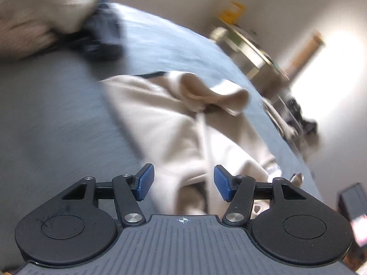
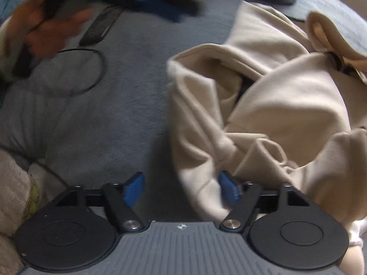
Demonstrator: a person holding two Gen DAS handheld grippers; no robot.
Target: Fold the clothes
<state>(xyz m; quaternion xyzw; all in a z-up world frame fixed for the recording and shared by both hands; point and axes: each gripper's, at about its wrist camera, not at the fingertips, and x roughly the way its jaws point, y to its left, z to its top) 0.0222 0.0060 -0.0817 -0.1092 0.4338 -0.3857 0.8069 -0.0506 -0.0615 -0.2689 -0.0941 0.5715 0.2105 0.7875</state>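
The jaws of the left gripper [image 1: 184, 182] are standing wide apart with nothing between the blue pads, hovering over the beige garment [image 1: 160, 119], which is lying crumpled straight ahead of them on the grey bed [image 1: 52, 114]. Ahead and to the left of these jaws a heap of dark clothes [image 1: 101, 39] is sitting farther off on the bed. The jaws of the right gripper [image 2: 181, 189] are also gaping, empty; the beige garment [image 2: 263, 105] is bunching ahead and to their right, its lower fold overlapping the right pad, though whether it is touching is unclear. Ahead and to the left of these jaws a thin black cable [image 2: 91, 71] is looping on the grey bed [image 2: 126, 114], with an orange cloth [image 2: 50, 36] blurring beyond it.
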